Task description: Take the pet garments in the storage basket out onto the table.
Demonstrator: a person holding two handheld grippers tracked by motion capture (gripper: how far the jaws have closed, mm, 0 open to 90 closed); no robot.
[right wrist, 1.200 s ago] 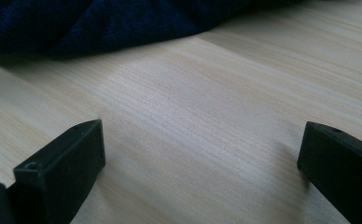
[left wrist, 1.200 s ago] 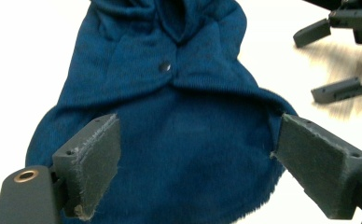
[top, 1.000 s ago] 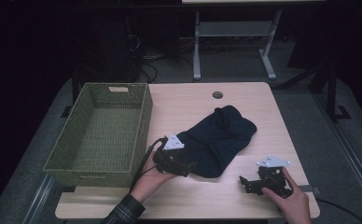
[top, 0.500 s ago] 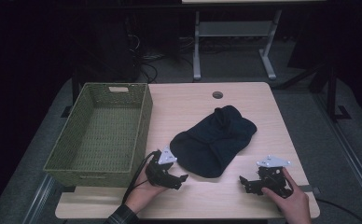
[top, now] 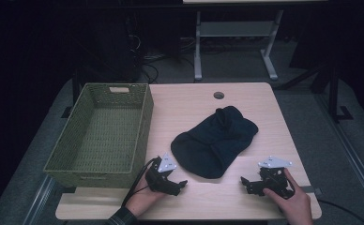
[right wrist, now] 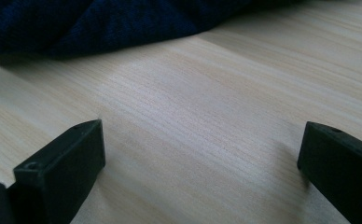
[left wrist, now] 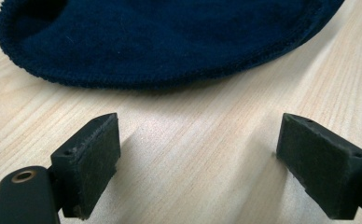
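Both tools parked short of the dark blue beanie [top: 214, 142].
Left tool [top: 174, 180] and right tool [top: 246, 183] gape wide, empty, on the desk [top: 246, 98], flanking it for pickup.

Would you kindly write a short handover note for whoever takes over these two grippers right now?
Left gripper: open, holding nothing, low over the table just short of the near hem of the dark blue cloth.
Right gripper: open, holding nothing, to the right of the cloth, clear of it.
Cloth: lies loosely bunched in the middle of the table, touched by neither gripper.
Green basket: at the table's left edge, nothing inside.
Done: nothing gripped so far.
Left: probably grasp the cloth and deal with it; the basket looks a likely place for it.
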